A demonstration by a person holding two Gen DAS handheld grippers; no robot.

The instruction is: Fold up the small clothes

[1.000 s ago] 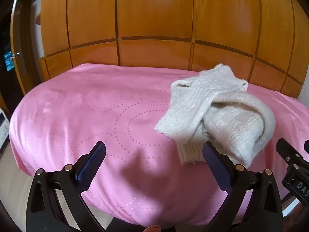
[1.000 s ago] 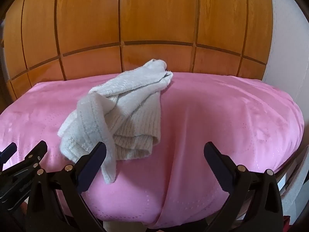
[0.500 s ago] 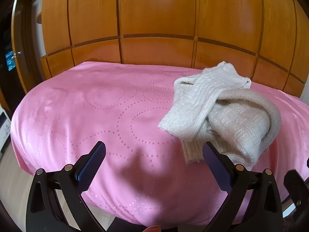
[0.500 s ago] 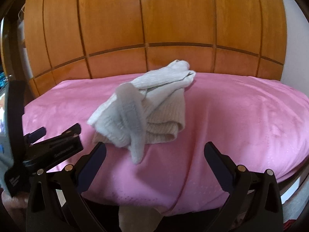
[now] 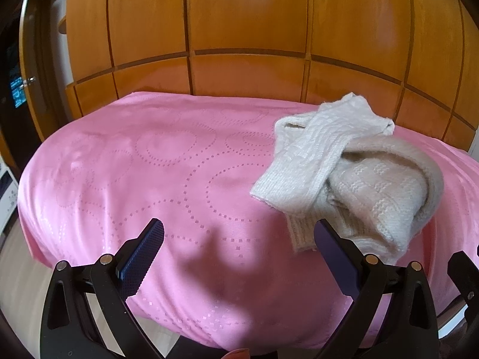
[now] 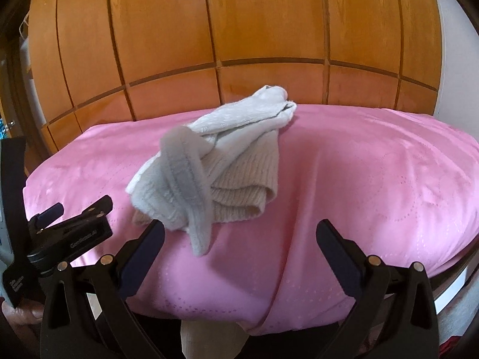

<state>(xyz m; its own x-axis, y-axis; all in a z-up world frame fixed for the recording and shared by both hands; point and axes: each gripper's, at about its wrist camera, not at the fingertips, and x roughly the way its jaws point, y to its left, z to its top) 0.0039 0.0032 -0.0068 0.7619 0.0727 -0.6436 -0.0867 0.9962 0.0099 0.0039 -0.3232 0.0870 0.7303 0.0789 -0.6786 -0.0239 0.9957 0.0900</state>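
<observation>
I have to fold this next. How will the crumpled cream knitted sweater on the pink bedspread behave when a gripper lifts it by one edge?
The cream knitted sweater will probably hang floppy: it already lies slumped in soft overlapping folds. Its sleeve drapes loosely across the body, so it will likely dangle or slide off. The thick knit looks grippy rather than slippery, and should drag a little on the pink bedspread.

Home bedroom, pink embossed bedspread (image 5: 155,173), orange wood-panel wardrobe (image 5: 248,21) behind, knit clothes (image 6: 227,161) on top
</observation>
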